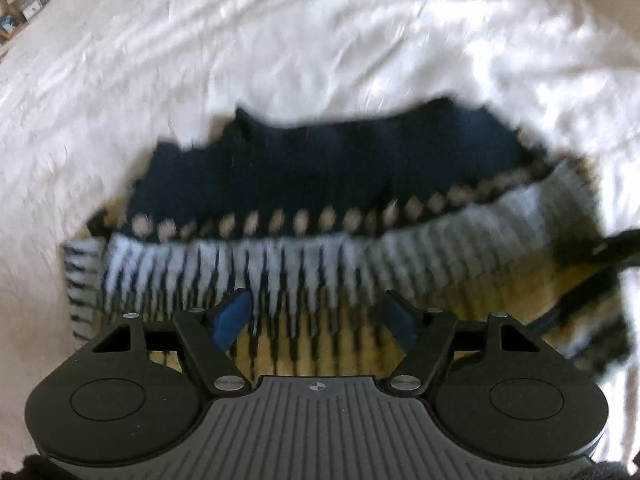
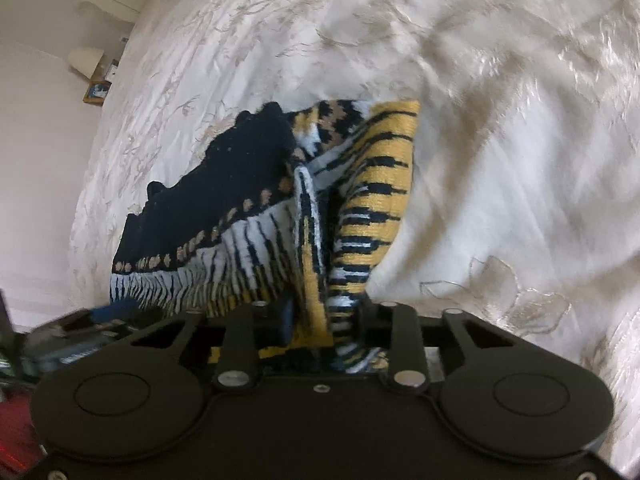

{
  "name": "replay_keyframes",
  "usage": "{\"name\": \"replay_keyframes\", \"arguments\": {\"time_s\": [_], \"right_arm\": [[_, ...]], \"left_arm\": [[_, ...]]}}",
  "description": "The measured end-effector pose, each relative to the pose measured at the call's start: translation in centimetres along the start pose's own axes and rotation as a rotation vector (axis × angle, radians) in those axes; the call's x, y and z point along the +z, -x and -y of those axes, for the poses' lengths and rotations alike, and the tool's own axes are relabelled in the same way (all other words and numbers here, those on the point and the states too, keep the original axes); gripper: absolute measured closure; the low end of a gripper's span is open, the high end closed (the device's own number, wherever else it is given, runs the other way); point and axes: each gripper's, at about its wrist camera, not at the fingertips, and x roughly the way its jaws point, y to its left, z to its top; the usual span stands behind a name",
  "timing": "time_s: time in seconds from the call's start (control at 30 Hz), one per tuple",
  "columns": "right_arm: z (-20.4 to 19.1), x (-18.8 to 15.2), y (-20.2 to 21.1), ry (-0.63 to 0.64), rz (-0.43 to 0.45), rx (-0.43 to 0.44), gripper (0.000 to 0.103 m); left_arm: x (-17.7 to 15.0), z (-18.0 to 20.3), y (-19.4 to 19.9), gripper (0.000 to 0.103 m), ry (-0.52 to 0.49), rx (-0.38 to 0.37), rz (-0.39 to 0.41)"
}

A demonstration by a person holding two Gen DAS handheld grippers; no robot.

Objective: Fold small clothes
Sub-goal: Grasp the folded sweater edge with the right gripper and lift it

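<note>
Patterned knit garment (image 2: 280,216) bunched on the white bed (image 2: 500,160), one edge pinched.

The right gripper (image 2: 326,320) is clenched on the garment's yellow-striped edge, lifting a fold. From that pinch the garment's long axis runs toward the left gripper (image 1: 316,316), which hovers released over the white-and-yellow band, nothing between its fingers, nearest the free edge.

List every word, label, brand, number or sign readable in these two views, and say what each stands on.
No readable text in either view.
Knitted garment: patterns only, no lettering.
Left gripper: a small round black-and-white mark on its grey body, no words.
Right gripper: plain black.
Small framed item beside the bed: too small to read.
</note>
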Motion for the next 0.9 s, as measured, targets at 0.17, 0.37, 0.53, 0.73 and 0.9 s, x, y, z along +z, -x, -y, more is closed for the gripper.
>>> {"name": "replay_keyframes", "arguments": {"time_s": [0.17, 0.37, 0.53, 0.73, 0.9], "right_arm": [[-2.3, -0.1, 1.8, 0.020, 0.043, -0.021, 0.068], [-7.7, -0.1, 3.8, 0.079, 0.080, -0.032, 0.070], [-14.8, -0.4, 3.7, 0.168, 0.088, -0.025, 0.070], [-22.9, -1.4, -0.2, 0.236, 0.033, 0.036, 0.070], [-27.4, -3.1, -6.3, 0.278, -0.029, 0.051, 0.076]], "left_arm": [[0.4, -0.6, -1.9, 0.030, -0.006, -0.034, -0.017], [-0.3, -5.8, 3.2, 0.044, 0.134, -0.089, 0.115], [-3.8, -11.5, 6.5, 0.044, 0.244, -0.074, 0.168], [-8.5, -17.3, 7.9, 0.044, 0.327, -0.015, 0.136], [-12.5, -21.5, 8.7, 0.044, 0.394, 0.010, 0.091]]}}
